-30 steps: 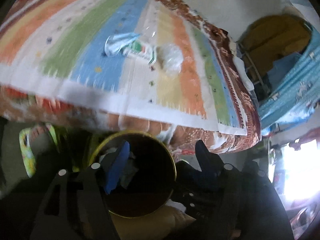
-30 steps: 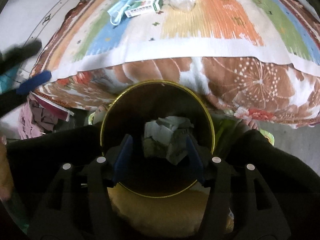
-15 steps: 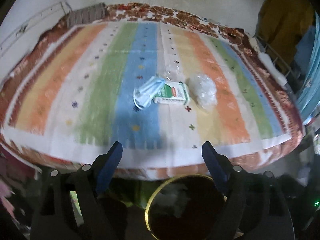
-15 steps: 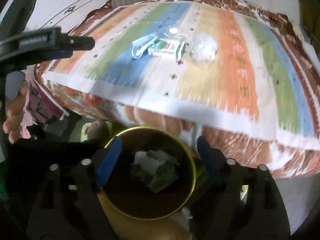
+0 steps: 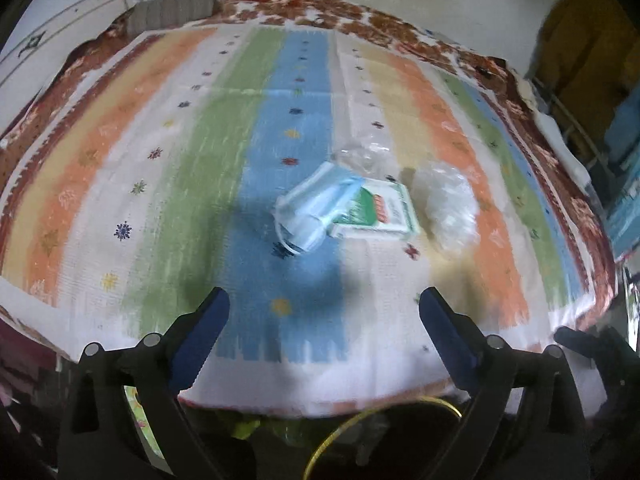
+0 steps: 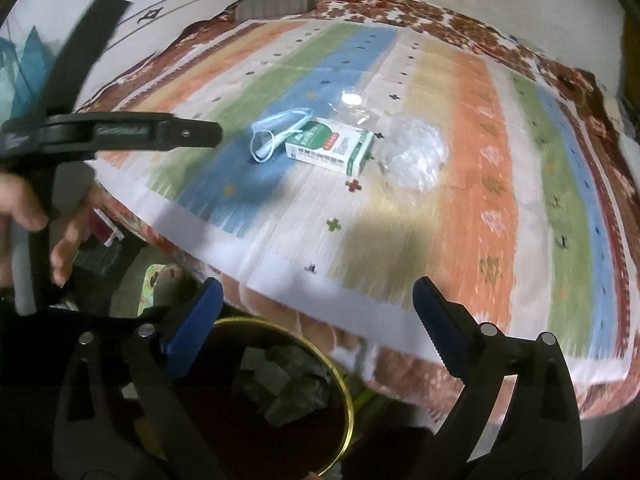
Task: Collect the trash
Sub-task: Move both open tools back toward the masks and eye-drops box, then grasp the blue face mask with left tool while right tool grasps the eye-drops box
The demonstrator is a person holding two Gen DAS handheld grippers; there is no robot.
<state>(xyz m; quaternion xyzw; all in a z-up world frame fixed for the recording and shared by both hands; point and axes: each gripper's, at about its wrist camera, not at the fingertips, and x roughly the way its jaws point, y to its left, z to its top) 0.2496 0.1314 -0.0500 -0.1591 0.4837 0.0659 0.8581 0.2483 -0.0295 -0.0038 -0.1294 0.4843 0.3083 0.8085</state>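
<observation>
On the striped bed cover lie a blue face mask (image 5: 310, 210) (image 6: 276, 136), a green-and-white carton (image 5: 374, 212) (image 6: 330, 148), a crumpled clear plastic bag (image 5: 450, 204) (image 6: 412, 152) and a clear plastic piece (image 5: 358, 160) (image 6: 352, 106). A dark bin with a gold rim (image 6: 349, 408) (image 5: 340, 436) stands below the bed edge, with crumpled paper (image 6: 280, 384) inside. My left gripper (image 5: 324, 310) is open and empty, over the bed's near edge, short of the mask. My right gripper (image 6: 318, 300) is open and empty, above the bin and bed edge.
The bed's floral blanket (image 6: 472, 364) hangs over the near edge. The left gripper's body and the hand holding it (image 6: 60, 168) show at the left of the right wrist view. A grey pillow (image 5: 172, 10) lies at the bed's far edge. Blue fabric (image 5: 624, 200) hangs at right.
Both grippers have risen from over the bin and moved forward toward the trash on the bed. The right gripper opened wider, leaving the paper in the bin.
</observation>
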